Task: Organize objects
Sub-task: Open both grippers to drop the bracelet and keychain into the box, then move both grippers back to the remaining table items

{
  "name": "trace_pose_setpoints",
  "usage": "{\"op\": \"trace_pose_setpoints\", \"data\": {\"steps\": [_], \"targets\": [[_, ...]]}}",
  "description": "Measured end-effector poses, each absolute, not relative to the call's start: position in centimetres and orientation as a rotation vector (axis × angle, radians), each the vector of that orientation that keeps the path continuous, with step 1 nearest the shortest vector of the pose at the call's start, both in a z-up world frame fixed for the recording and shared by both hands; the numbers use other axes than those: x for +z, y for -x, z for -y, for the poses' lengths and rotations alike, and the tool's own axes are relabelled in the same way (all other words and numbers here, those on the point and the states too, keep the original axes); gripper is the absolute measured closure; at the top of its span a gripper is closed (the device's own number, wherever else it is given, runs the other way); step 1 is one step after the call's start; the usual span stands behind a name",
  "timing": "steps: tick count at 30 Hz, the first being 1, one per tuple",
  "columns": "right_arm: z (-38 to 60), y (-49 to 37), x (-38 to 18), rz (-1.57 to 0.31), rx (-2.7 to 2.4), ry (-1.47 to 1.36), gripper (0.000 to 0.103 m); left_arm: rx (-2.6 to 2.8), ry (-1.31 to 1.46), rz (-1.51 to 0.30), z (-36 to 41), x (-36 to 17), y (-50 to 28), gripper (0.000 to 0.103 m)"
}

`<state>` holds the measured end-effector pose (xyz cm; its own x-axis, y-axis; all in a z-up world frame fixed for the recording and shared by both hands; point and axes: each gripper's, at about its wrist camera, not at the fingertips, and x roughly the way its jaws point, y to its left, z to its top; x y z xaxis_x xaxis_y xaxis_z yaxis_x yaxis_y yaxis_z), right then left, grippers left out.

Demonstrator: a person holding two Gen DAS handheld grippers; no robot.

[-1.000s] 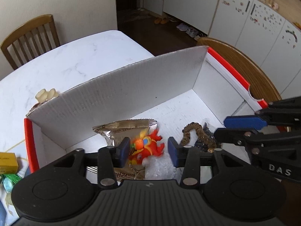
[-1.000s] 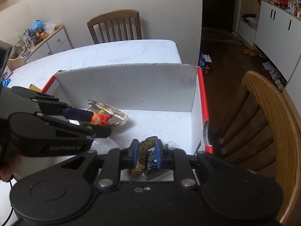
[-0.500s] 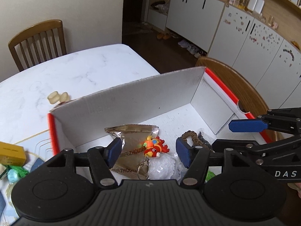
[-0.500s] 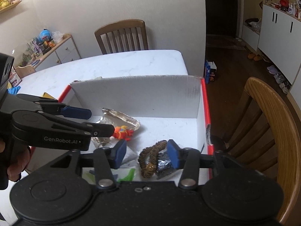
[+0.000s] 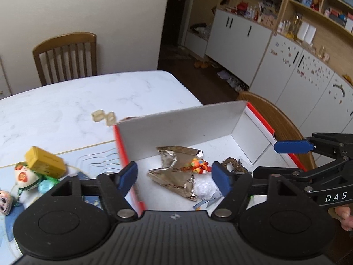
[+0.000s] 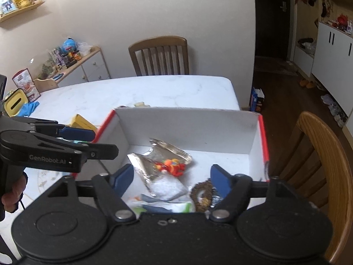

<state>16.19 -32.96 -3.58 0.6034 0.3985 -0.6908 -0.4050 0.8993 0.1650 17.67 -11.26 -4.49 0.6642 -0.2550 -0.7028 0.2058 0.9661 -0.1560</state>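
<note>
On the far left of your left wrist view, a small painted face figure (image 5: pixel 4 199) and a round white toy (image 5: pixel 24 176) are lying on the bench (image 5: pixel 66 101), with a yellow box (image 5: pixel 45 161) just beside them and 2 small cream rings (image 5: pixel 103 117) further back, near the box corner.

You are holding the left tool (image 5: pixel 173 174) wide, with nothing between its blue pads (image 5: pixel 128 176); it is hanging over the left red edge of the white cardboard box (image 5: pixel 187 128). From the right wrist camera the same tool (image 6: pixel 88 141) is showing at the left, above that box wall.

Inside the box, a crumpled silver snack wrapper (image 5: pixel 174 172) is lying near the left wall, and a small red and orange toy keychain (image 5: pixel 198 165) is resting on top of it. A white crinkled plastic bag (image 5: pixel 206 187) is touching the wrapper's near edge. To the right of those, a brown coiled hair tie (image 6: pixel 201 195) is lying beside a dark foil piece, close to the right wall (image 6: pixel 257 145).

You are keeping the right tool (image 6: pixel 172 176) wide too, gripping nothing, above the near part of the box, its right pad just over the hair tie. A wooden chair (image 6: pixel 320 154) is standing to the right of the box.
</note>
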Motion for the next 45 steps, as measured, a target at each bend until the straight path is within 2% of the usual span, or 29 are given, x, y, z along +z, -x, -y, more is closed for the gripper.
{"op": "trace_pose_setpoints", "data": {"steps": [7,15,18,20,31,35,45], "targets": [[29.8,-14.7,-2.1,-0.762,0.488,0.013,0.012,-0.24,0.095,-0.773,7.1,-3.5,-15.2,0.02],[24.9,-13.2,-1.1,-0.758,0.53,0.016,0.011,-0.196,0.14,-0.793,1.4,-3.7,-13.5,0.019],[23.0,-12.8,-1.0,-0.764,0.544,0.02,0.011,-0.185,0.155,-0.787,-0.9,-4.0,-12.8,0.011],[21.7,-12.5,-0.9,-0.767,0.551,0.024,0.011,-0.176,0.163,-0.782,-2.5,-4.1,-12.3,0.0],[14.5,-11.7,-1.8,-0.794,0.563,0.064,0.011,-0.185,0.158,-0.777,-10.2,-5.4,-11.2,0.0],[12.0,-12.1,-2.5,-0.812,0.556,0.072,0.011,-0.156,0.167,-0.844,-12.6,-6.8,-11.9,0.0],[6.3,-13.3,-5.0,-0.874,0.523,0.129,0.013,-0.084,0.141,-0.859,-17.8,-10.5,-13.3,0.0]]}}
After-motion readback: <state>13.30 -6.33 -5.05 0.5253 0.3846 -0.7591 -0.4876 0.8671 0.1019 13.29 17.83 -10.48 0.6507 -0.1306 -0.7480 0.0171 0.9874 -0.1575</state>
